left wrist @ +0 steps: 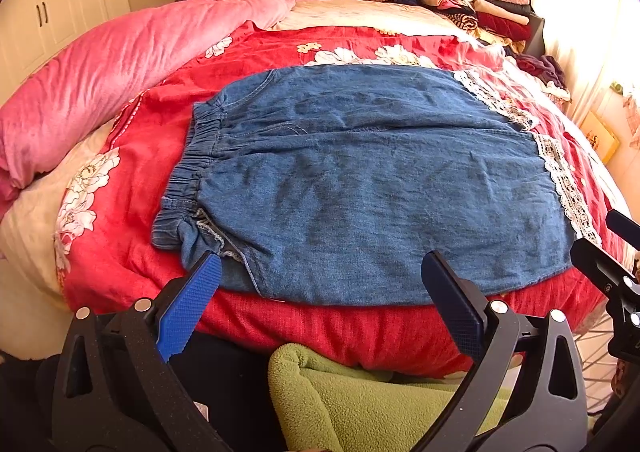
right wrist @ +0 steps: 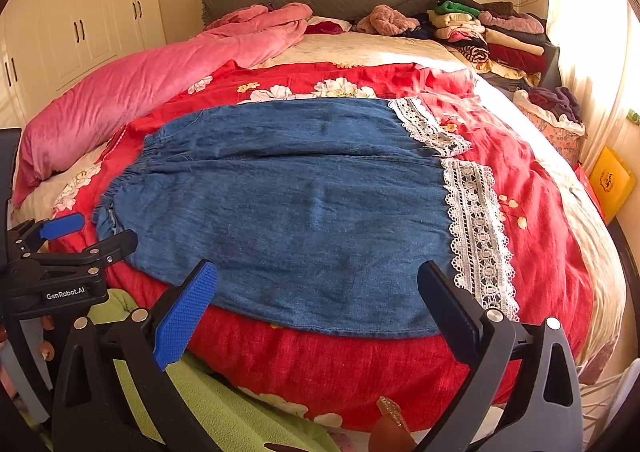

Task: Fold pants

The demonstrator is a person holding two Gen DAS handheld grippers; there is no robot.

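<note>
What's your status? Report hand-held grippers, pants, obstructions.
Left hand-held gripper and right hand-held gripper open, empty. Denim pants flat on red quilt, unfolded. Nothing in the way.

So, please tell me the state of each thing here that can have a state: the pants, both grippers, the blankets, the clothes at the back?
denim pants: spread flat, not folded, waistband at left, lace hems at right
left gripper: open, empty, at near edge of pants
right gripper: open, empty, at near edge of pants
red floral blanket: spread under pants
pink blanket: bunched up
clothes pile: folded, stacked
wardrobe doors: closed
</note>
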